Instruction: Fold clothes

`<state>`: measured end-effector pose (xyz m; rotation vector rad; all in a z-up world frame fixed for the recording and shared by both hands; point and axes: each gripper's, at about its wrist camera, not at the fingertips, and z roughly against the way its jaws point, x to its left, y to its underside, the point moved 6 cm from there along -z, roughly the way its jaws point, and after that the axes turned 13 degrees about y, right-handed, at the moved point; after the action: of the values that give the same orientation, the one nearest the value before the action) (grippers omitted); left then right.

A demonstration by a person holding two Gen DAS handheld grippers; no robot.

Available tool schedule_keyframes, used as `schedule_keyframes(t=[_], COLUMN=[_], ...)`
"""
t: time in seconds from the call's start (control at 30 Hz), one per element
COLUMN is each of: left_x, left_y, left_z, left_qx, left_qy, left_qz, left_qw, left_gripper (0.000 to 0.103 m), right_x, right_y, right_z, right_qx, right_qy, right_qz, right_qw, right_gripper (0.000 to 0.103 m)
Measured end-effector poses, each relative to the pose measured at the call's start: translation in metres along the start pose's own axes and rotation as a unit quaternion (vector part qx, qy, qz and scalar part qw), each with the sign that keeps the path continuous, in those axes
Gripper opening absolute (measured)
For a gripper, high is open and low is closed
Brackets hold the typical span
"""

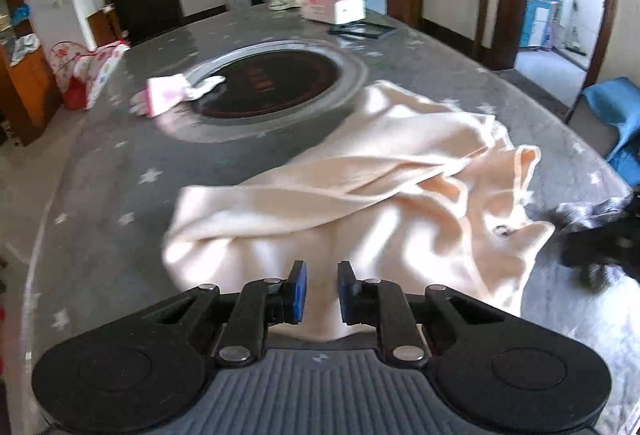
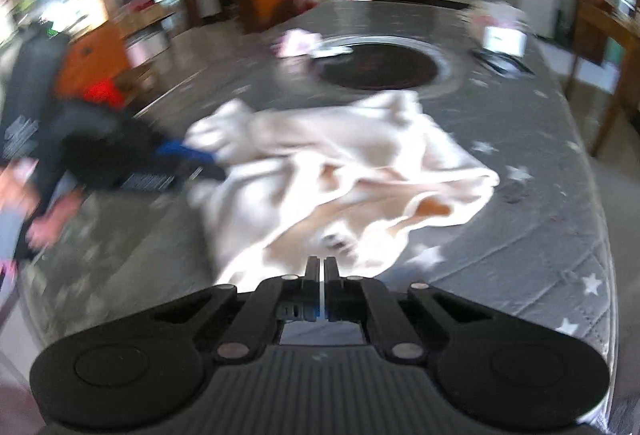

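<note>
Garment: a peach-cream garment (image 1: pixel 360 195) lies crumpled in loose folds across the lower middle and right of the left wrist view; in the blurred right wrist view it fills the centre of the frame (image 2: pixel 340 171).
Table: a grey table (image 1: pixel 100 163) with pale star marks carries the garment.
Hob: a dark round hob (image 1: pixel 264 83) with a metal ring is set into the table above the garment, upper middle of the frame; the garment's far edge reaches its ring.
Left claw: the left claw (image 1: pixel 322 293) hangs over the garment's near edge at the bottom of the frame, its blue-padded fingers (image 1: pixel 298 291) parted by a clear gap with nothing pinched between them.
Right claw: the right claw (image 2: pixel 321 269) sits at the bottom middle of its frame by the garment's near edge, fingers nearly together with only a thin slit; whether cloth is caught there cannot be told.
Other items: a small pink cloth (image 1: pixel 164 95) lies at the hob's left rim; a white box (image 1: pixel 340 9) stands at the table's far end.
</note>
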<state>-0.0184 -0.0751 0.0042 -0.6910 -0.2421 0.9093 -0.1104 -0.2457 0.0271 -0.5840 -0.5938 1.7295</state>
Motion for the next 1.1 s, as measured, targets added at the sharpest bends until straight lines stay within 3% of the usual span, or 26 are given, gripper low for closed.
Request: schedule_keyframes(t=[0.13,0.17,0.2,0.3,0.43,0.53,0.67,0.73,0.77,0.8,0.9,1.07,1.1], left_x=[-0.007,-0.013,-0.018,-0.046,-0.069,-0.072,-0.067,-0.061,-0.058,-0.052,-0.034,-0.007,-0.001], left_y=[-0.001,-0.002,-0.004,-0.008,-0.012,-0.01,-0.006,-0.005,-0.004,-0.003,0.002,0.014,0.018], left_z=[0.009,0.01,0.012,0.008,-0.013,-0.032,-0.041,-0.036,-0.034,-0.03,-0.02,-0.002,0.002], left_qx=[-0.007,-0.01,-0.014,-0.021,-0.016,-0.002,0.007,0.005,0.003,0.004,0.004,0.002,0.003], left_qy=[0.036,0.047,0.056,0.065,0.062,0.038,0.033,0.042,0.046,0.049,0.059,0.029,0.026], left_qz=[0.01,0.01,0.009,-0.022,-0.046,-0.053,-0.049,-0.047,-0.045,-0.038,-0.015,-0.008,-0.006], left_qw=[0.9993,0.9988,0.9983,0.9974,0.9969,0.9979,0.9982,0.998,0.9979,0.9981,0.9981,0.9995,0.9996], left_gripper=[0.021,0.028,0.042,0.06,0.065,0.065,0.052,0.038,0.027,0.02,0.014,0.013,0.013], right_x=[-0.003,-0.006,-0.009,-0.026,-0.042,-0.051,-0.052,-0.05,-0.049,-0.047,-0.043,-0.044,-0.045], right_y=[-0.018,-0.024,-0.03,-0.047,-0.06,-0.067,-0.07,-0.076,-0.081,-0.086,-0.116,-0.171,-0.178], right_z=[0.005,0.004,0.003,-0.01,-0.039,-0.059,-0.081,-0.086,-0.085,-0.084,-0.075,-0.067,-0.068], right_qx=[-0.025,-0.032,-0.038,-0.041,-0.027,-0.014,0.015,0.021,0.016,0.012,-0.025,-0.096,-0.1], right_qy=[0.024,0.033,0.042,0.064,0.069,0.064,0.048,0.044,0.04,0.037,0.038,0.046,0.042], right_qz=[0.008,0.007,0.006,-0.013,-0.037,-0.057,-0.066,-0.057,-0.054,-0.051,-0.051,-0.089,-0.099], right_qw=[0.999,0.999,0.998,0.997,0.997,0.996,0.997,0.997,0.998,0.998,0.998,0.99,0.989], right_gripper=[0.011,0.014,0.018,0.032,0.034,0.037,0.035,0.02,0.008,0.007,0.007,0.008,0.013])
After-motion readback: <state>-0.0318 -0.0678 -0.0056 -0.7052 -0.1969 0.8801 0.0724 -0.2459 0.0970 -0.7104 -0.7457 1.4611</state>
